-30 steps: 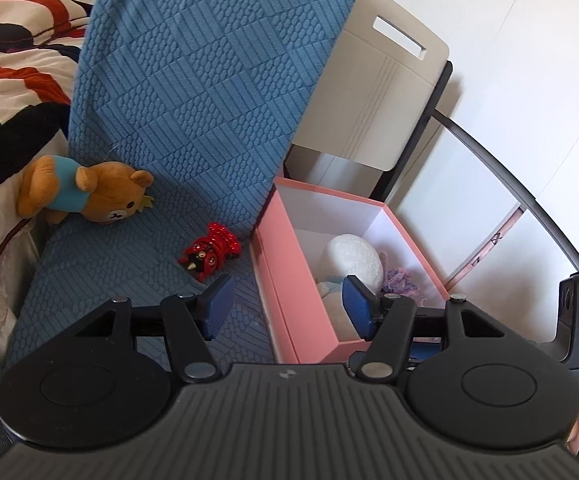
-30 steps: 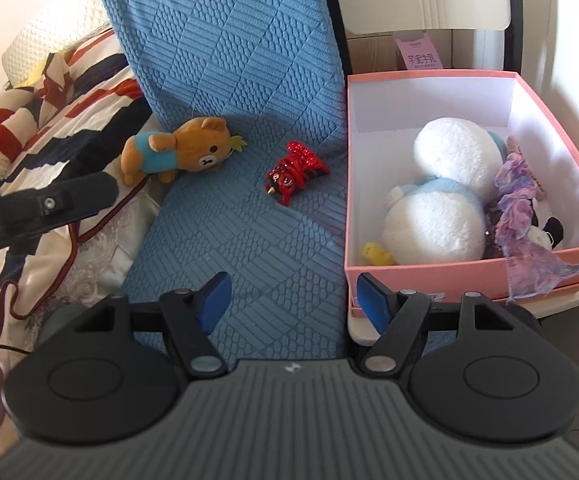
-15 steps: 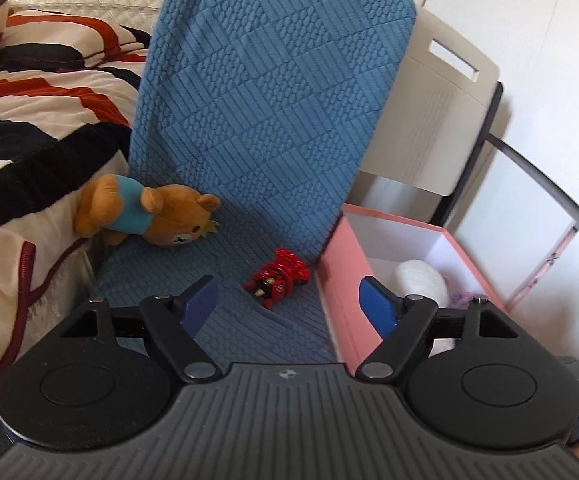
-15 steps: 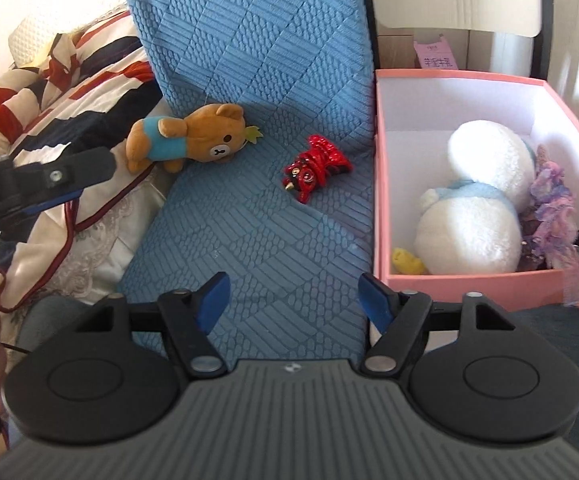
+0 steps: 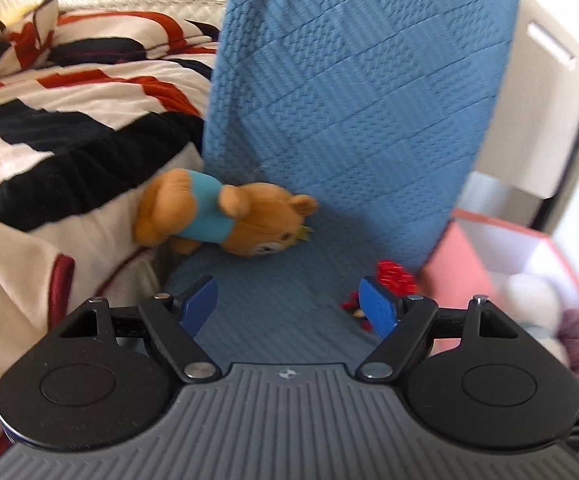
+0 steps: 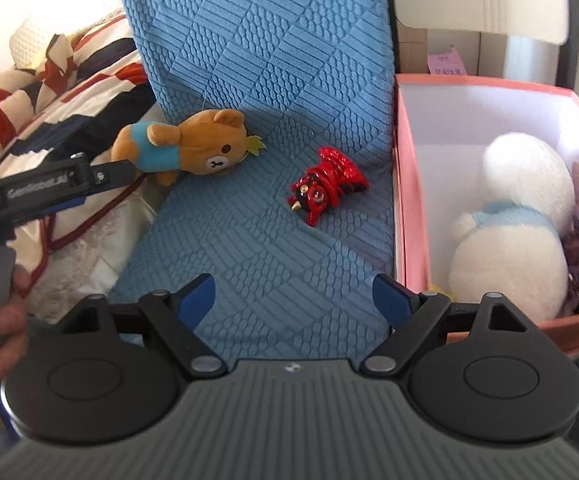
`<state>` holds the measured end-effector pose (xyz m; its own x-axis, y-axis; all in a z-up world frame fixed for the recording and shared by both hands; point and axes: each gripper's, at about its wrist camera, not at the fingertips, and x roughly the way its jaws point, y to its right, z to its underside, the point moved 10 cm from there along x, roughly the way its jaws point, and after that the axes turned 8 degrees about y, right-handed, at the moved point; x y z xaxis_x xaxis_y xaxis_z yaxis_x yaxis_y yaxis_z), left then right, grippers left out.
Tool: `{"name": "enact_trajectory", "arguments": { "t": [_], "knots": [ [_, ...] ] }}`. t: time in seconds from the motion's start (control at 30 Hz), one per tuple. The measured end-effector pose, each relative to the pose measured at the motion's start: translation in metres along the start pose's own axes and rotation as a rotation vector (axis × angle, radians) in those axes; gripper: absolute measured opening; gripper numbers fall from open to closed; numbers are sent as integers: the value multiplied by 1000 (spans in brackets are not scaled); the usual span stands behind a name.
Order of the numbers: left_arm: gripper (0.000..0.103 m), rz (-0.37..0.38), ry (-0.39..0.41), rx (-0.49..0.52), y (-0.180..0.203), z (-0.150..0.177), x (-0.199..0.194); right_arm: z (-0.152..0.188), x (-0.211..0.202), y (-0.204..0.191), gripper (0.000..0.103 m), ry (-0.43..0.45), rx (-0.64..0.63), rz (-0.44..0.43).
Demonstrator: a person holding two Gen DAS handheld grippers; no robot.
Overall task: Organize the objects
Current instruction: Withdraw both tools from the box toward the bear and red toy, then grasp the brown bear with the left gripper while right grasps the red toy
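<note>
Blue quilted fabric covers a chair [image 5: 329,128] that fills the left wrist view, with a striped blanket [image 5: 69,120] heaped beside it. On the seat lies a brown teddy bear [image 5: 225,220] in a blue shirt, on its side against the blanket's edge. The left gripper [image 5: 289,304] stands wide with nothing between its blue pads, and a red toy [image 5: 393,280] peeks out behind one pad.

From the right wrist view, the red toy [image 6: 329,188] lies on the seat between the teddy bear [image 6: 193,148] and a pink box [image 6: 403,200]. Inside the box sit a white plush [image 6: 517,224] and something purple, too blurred to name. The right gripper [image 6: 293,300] is opening, its jaws empty over the bare seat.
</note>
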<state>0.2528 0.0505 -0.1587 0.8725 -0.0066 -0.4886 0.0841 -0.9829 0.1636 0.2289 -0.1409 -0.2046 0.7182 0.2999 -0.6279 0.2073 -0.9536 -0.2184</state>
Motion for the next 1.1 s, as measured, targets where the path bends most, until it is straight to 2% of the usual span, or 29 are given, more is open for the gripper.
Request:
{"name": "enact_trajectory", "arguments": {
  "t": [0.17,0.3,0.5,0.63,0.8,0.93,1.1],
  "knots": [
    [82,-116,-7,56,-13,1,25,-8,25,-7,87,60,-66,0],
    [82,-190,15,139,-19,-1,40,-14,41,-15,87,71,-75,-29],
    [82,-278,11,254,-28,-6,67,-25,65,-23,87,80,-109,-28],
    [82,-329,-13,364,-32,-4,87,-29,85,-26,87,57,-101,-28],
    [82,-343,-73,424,-39,0,113,-28,117,-20,87,-1,-73,-6],
    [82,-363,-74,509,-38,-2,130,-25,138,-10,87,-53,-10,9],
    [82,-426,-34,709,-31,-9,147,-28,160,1,87,-88,32,24]
  ]
}}
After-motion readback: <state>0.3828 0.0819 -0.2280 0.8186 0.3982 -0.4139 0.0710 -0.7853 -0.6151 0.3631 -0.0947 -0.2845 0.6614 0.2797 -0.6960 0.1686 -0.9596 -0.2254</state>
